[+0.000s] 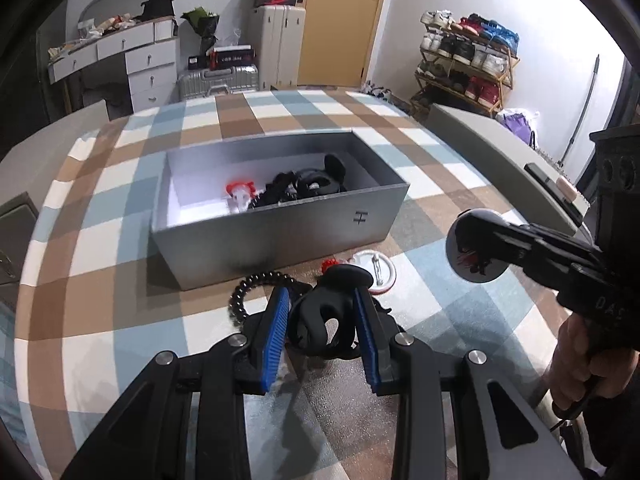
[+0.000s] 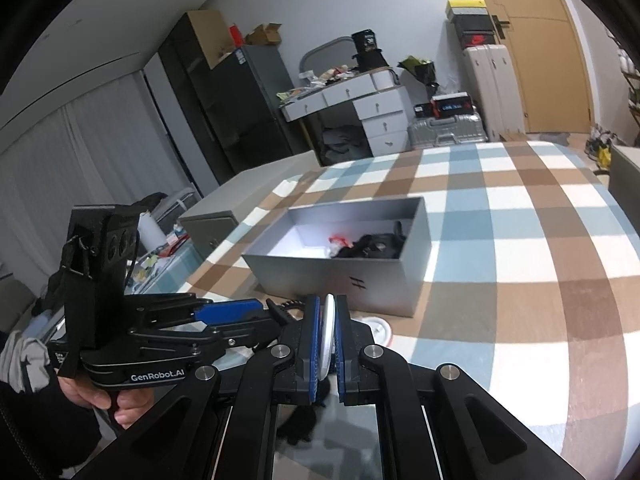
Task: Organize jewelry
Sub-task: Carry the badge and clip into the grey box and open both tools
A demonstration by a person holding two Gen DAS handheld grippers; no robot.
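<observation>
My left gripper [image 1: 322, 300] is low in the left wrist view, its blue pads shut on a black hair clip [image 1: 320, 324] just above the checked tablecloth [image 1: 120, 240]. An open grey box [image 1: 280, 236] stands beyond it, holding black pieces [image 1: 304, 186] and a red-and-white piece [image 1: 240, 194]. A black bead bracelet [image 1: 244, 292] and a white pin badge [image 1: 376, 270] lie in front of the box. My right gripper [image 2: 329, 304] is shut edge-on on a round badge [image 2: 329, 328]. That round badge [image 1: 468, 256] also hangs at the right, in the right gripper [image 1: 494, 236].
A grey lid-like slab [image 1: 500, 148] lies off the table's right edge. Behind the table are a white dresser [image 1: 132, 60], suitcases [image 1: 276, 48] and a shoe rack [image 1: 468, 60]. In the right wrist view the left gripper [image 2: 272, 316] sits close at the left.
</observation>
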